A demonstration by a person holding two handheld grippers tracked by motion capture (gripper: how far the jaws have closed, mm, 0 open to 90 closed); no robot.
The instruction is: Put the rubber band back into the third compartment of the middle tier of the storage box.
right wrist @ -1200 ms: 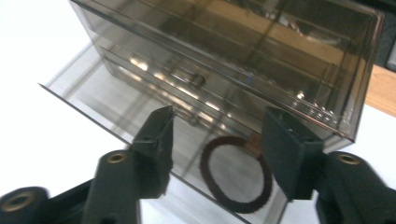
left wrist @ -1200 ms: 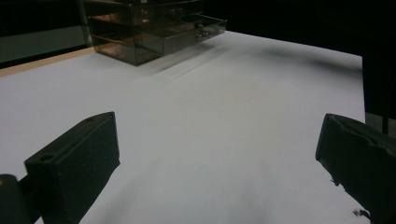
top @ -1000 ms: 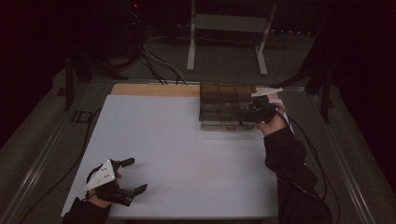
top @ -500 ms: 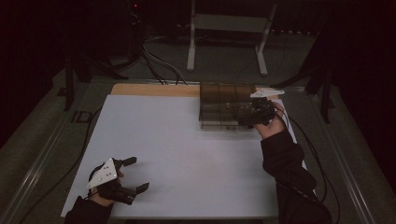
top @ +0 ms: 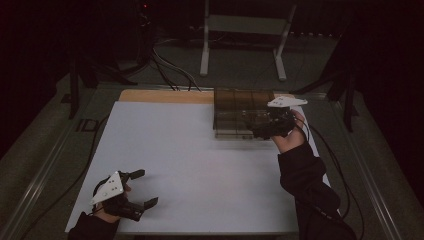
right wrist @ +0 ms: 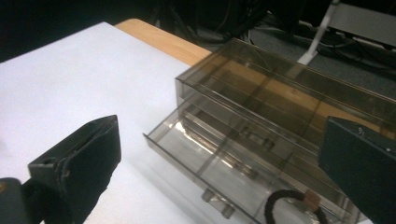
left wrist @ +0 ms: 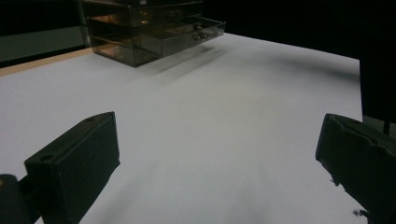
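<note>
High view puts our right gripper (top: pixel 257 131) over the near right corner of the smoked drawer box (top: pixel 235 107), which sits at the far edge of the white table (top: pixel 190 150), right of centre. Its jaws have just been opening and now stand spread wide with nothing between them. Right gripper view looks down between those jaws at the box's lowest drawer (right wrist: pixel 219 163), pulled partly out toward us; a black hair tie (right wrist: pixel 292 207) with a small tan bead lies in the drawer's near compartment. Our left gripper (top: pixel 140 189) rests at the near left corner of the table, well apart from the box, jaws spread and empty above the bare white surface.
</note>
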